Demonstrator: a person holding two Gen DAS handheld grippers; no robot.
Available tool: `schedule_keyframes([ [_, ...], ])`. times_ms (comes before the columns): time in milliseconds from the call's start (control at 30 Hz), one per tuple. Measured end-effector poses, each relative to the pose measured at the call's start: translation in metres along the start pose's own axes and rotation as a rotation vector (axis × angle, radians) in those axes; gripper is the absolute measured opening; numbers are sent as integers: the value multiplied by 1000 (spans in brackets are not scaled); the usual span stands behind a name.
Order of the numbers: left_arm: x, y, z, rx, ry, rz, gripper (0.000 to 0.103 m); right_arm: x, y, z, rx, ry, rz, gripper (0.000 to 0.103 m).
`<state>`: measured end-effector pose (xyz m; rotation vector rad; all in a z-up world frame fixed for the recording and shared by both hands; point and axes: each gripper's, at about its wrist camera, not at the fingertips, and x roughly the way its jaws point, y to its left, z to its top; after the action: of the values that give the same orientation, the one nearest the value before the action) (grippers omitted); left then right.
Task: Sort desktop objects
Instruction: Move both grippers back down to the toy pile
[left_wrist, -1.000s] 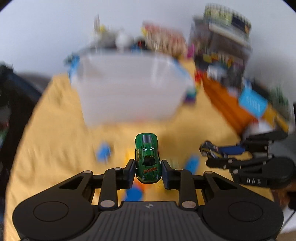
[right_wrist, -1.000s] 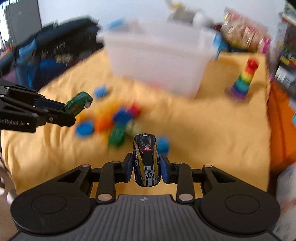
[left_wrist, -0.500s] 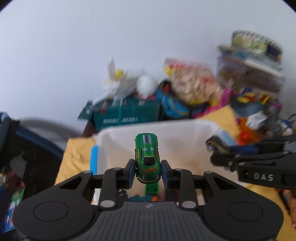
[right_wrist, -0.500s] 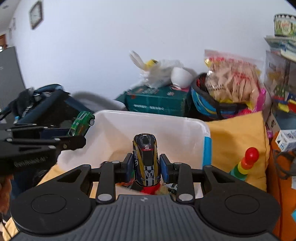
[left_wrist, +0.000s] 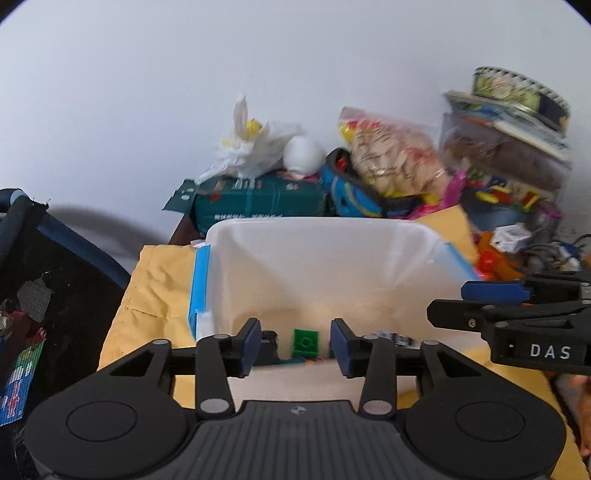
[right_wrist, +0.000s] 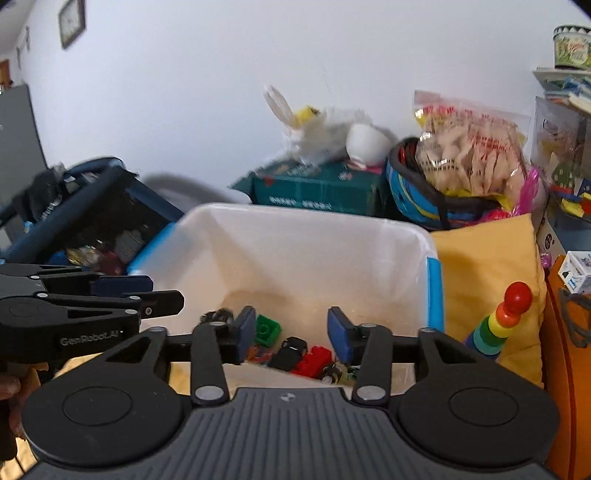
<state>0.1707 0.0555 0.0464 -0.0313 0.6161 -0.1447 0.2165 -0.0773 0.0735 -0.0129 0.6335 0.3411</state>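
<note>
The white bin (right_wrist: 314, 254) sits on the yellow cloth (right_wrist: 487, 269), toy blocks and cars on its floor. Our left gripper (left_wrist: 295, 345) and right gripper (right_wrist: 291, 334) have just been opening above it, nothing between their jaws. We should draw straight back, clearing the rim.

- White plastic bin (right_wrist: 295, 236) sits on yellow cloth (right_wrist: 487, 266).
- In bin: green toy brick (right_wrist: 266, 329), red toy brick (right_wrist: 314, 362), small toy cars.
- Rainbow stacking-ring toy (right_wrist: 496, 325) right of bin.
- Dark green cardboard box (right_wrist: 317, 188) behind bin.
</note>
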Motion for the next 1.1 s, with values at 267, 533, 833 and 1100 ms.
schedule_keyframes([
  [267, -49, -24, -73, 25, 75, -39, 68, -47, 7, -60, -90, 68, 7, 59],
  [533, -55, -35, -153, -17, 260, -67, 68, -59, 11, -149, -161, 271, -10, 59],
  [833, -58, -51, -184, 33, 323, -90, 68, -69, 37, -184, -240, 330, 74, 56],
  [1100, -56, -41, -165, 158, 230, -5, 67, -59, 54, -198, -311, 402, 127, 38],
])
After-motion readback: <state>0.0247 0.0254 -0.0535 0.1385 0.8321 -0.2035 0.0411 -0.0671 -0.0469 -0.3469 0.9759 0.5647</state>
